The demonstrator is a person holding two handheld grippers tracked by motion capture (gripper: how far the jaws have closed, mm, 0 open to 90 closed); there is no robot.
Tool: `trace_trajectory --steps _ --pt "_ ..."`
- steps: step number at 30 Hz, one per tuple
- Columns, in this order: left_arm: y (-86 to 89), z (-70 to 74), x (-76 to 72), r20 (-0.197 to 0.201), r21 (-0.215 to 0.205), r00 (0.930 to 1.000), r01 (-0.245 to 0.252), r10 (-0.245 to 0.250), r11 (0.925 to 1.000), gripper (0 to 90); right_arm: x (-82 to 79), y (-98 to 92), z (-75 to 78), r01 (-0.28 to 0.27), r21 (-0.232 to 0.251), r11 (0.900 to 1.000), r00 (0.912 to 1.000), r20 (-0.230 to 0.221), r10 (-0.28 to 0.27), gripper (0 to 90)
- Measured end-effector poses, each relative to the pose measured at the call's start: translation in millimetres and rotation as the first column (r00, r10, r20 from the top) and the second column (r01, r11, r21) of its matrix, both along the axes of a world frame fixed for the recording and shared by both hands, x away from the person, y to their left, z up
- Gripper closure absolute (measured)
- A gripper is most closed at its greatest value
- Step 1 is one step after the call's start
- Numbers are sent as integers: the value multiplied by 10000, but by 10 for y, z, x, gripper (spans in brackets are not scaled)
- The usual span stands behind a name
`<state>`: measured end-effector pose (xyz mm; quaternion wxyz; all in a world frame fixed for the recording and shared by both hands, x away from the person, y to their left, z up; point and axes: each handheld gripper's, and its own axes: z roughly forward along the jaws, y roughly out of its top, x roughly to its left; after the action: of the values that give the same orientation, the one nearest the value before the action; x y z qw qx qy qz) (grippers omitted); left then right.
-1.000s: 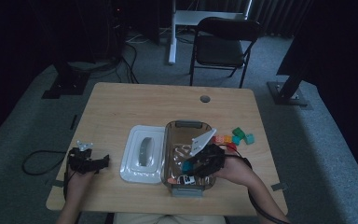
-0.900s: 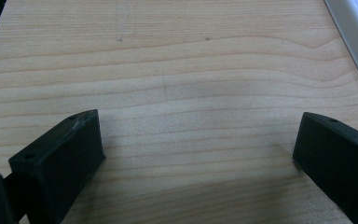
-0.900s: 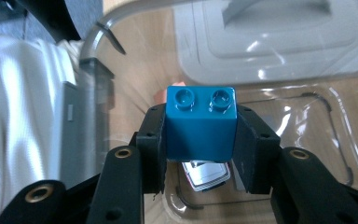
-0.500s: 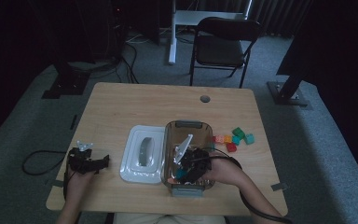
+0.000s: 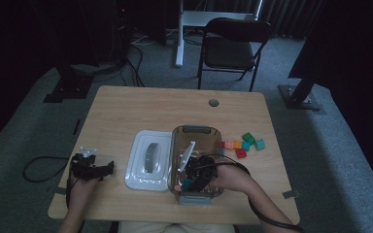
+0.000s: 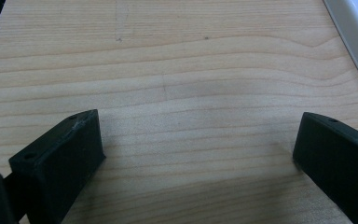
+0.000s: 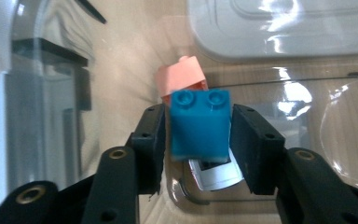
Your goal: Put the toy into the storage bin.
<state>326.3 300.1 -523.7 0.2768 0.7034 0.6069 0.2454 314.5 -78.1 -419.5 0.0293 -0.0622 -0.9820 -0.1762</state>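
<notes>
Right hand-held gripper (image 7: 200,135) low inside clear plastic bin (image 5: 194,132), centre of high view; jaws have just been easing apart, blue two-stud toy brick (image 7: 199,126) between pads, grip loosening or just let go. Pink brick (image 7: 182,77) already on bin floor just beyond. Left hand-held gripper (image 6: 193,154) idle at lower left, jaws wide apart over bare wooden counter (image 5: 126,111). White lid (image 5: 148,160) off, beside bin. Remaining: loose coloured bricks (image 5: 243,144) right of bin. Judgement: bin-filling underway, well short of finished.

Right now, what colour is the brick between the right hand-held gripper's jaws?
Blue brick, clearest in the right gripper view.
</notes>
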Motion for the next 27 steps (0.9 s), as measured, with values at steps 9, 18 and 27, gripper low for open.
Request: trace_trajectory --steps 9,18,27 --pt "0 0 0 3 -3 10000 -4 4 10000 20 -2 -92 95 410 575 9975 9990 155 -419 533" --pt "0 0 0 0 -2 10000 -4 4 10000 19 15 -419 275 1336 2168 9670 9895 245 -1422 491" --pt "0 0 0 1 0 10000 0 0 10000 19 28 -971 405 2752 3573 8925 9493 459 -3111 459"
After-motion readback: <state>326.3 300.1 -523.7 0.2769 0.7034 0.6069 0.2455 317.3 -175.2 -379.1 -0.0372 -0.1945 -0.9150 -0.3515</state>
